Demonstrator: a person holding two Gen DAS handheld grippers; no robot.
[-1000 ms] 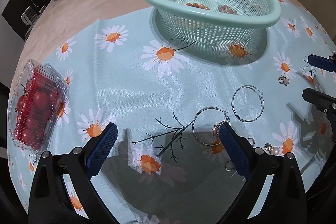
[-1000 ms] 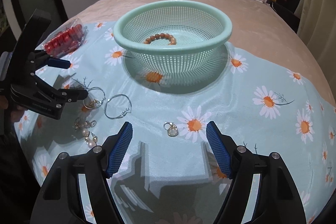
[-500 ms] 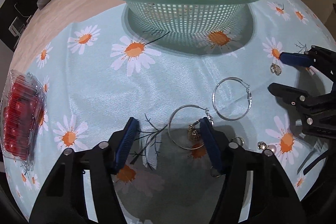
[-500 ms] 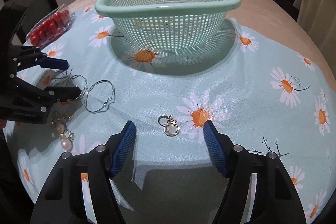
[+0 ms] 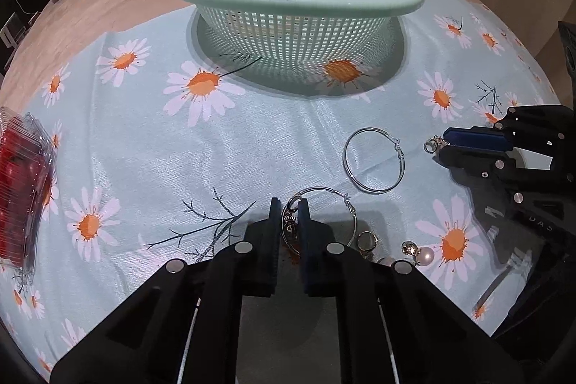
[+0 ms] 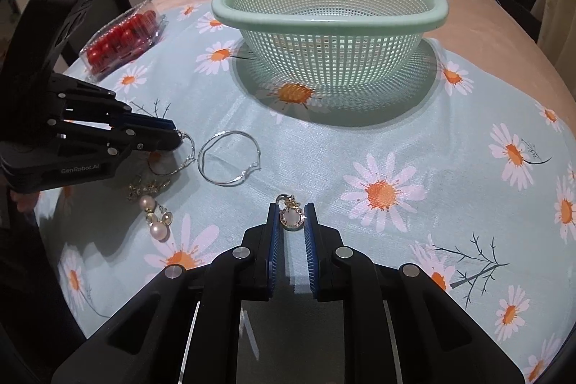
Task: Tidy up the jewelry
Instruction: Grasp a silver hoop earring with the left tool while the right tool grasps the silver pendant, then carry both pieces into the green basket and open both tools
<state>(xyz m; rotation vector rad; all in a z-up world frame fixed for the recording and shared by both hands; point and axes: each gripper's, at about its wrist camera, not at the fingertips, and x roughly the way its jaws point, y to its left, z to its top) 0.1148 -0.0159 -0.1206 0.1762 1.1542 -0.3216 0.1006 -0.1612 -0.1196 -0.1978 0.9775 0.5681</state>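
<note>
Down on the daisy cloth (image 6: 414, 139), the left tool (image 5: 288, 209) is closed on a hoop earring (image 5: 324, 204), and the right tool (image 6: 292, 216) pinches a round pendant (image 6: 292, 219). Another hoop (image 6: 228, 156) lies between them; the basket (image 6: 329, 13) sits behind.

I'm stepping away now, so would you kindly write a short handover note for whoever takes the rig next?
Left tool: shut on the charm hoop earring, low over the cloth.
Right tool: shut on the round gold pendant, also down at the cloth.
Still lying loose: the plain hoop earring and the pearl earrings.
Green basket stands behind; its contents are not visible from here.
Left: carry both held pieces to the basket, then the loose ones.
</note>
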